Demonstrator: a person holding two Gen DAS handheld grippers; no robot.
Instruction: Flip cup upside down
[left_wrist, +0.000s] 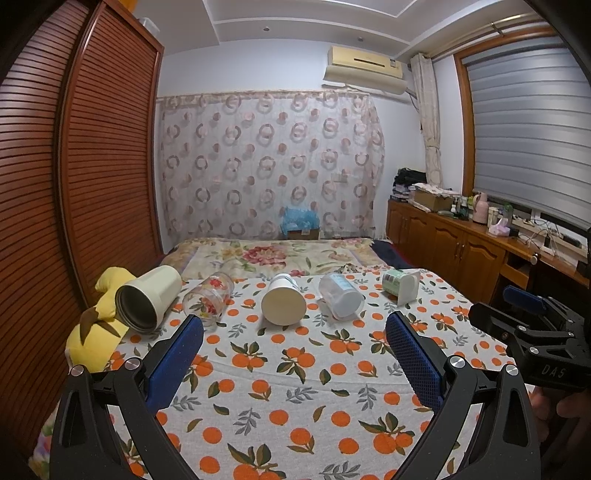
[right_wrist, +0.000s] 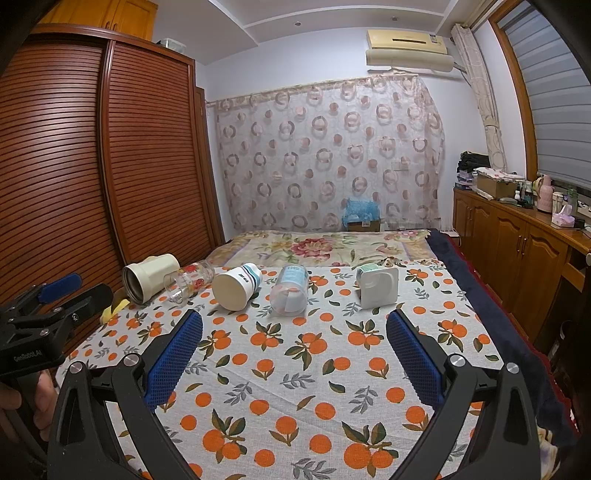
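Note:
Several cups lie on their sides in a row on the orange-print cloth: a cream steel-lined tumbler, a floral glass, a white paper cup, a clear plastic cup and a square-rimmed yogurt cup. The right wrist view shows them too: tumbler, glass, paper cup, plastic cup, yogurt cup. My left gripper is open and empty, short of the row. My right gripper is open and empty, also short of it.
A yellow plush toy lies at the cloth's left edge beside the tumbler. A slatted wooden wardrobe stands to the left. A wooden cabinet with clutter runs along the right. A floral bedspread lies behind the cups.

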